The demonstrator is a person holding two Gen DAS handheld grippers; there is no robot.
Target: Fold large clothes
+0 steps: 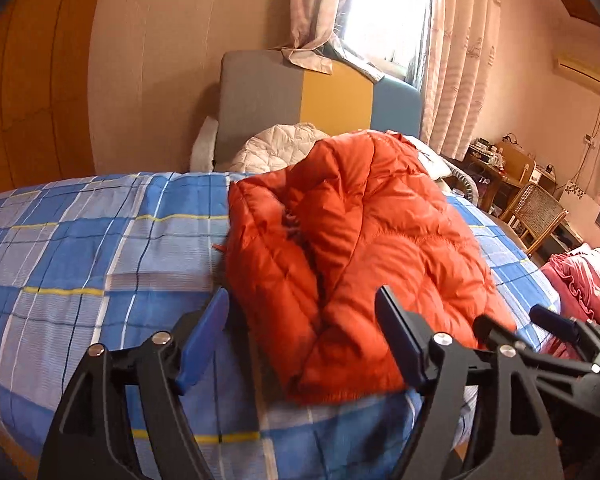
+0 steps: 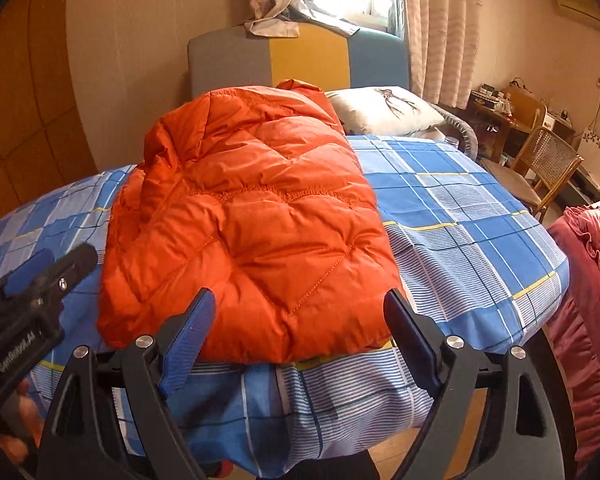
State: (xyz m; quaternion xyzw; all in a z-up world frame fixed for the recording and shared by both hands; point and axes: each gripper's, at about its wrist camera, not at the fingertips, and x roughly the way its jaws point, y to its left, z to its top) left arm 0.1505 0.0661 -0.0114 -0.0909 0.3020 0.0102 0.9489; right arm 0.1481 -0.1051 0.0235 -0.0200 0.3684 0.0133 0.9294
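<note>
Right wrist view: orange down jacket lies bundled on the blue plaid bed, long axis running 6 to 12 o'clock, the far end toward the headboard, near hem at the bed's front edge. Right gripper hangs wide, empty, hem just ahead at 12 o'clock. Left gripper, also wide and empty, faces the same hem; both look about equally near.
</note>
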